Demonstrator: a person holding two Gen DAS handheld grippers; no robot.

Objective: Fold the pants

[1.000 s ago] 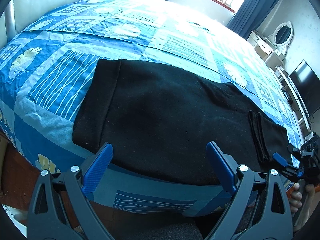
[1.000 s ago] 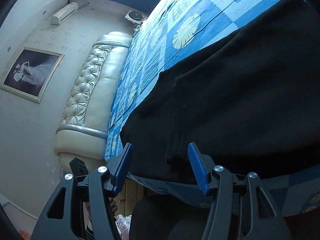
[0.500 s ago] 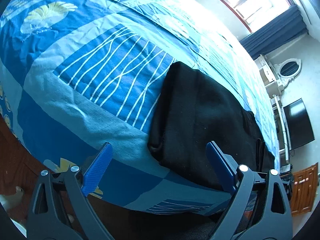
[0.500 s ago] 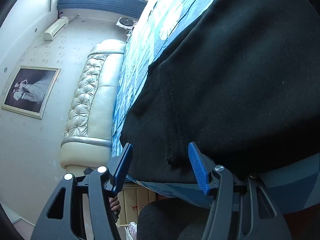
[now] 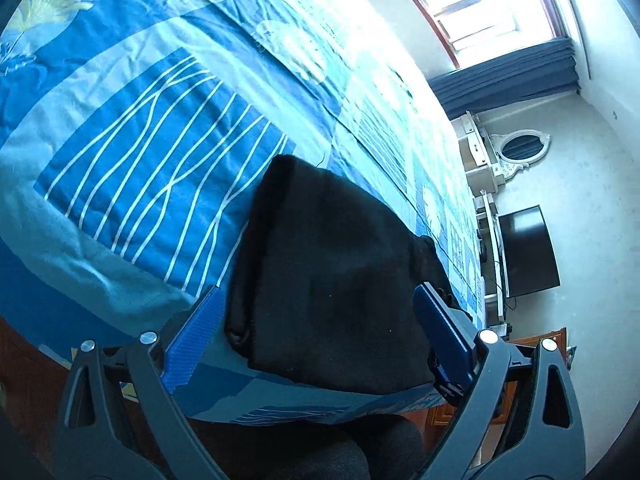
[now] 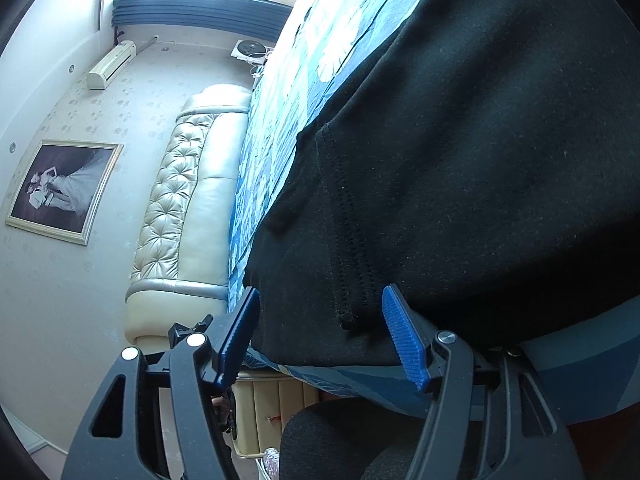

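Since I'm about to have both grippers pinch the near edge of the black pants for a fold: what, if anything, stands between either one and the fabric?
Nothing visible does. The black pants lie directly ahead of the open left gripper on the blue bedspread. The right gripper, its jaws opening, already straddles the pants' near edge, not yet pressing.

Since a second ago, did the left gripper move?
Yes. The left gripper slid along the bed's near edge toward the black pants' end, away from the TV.
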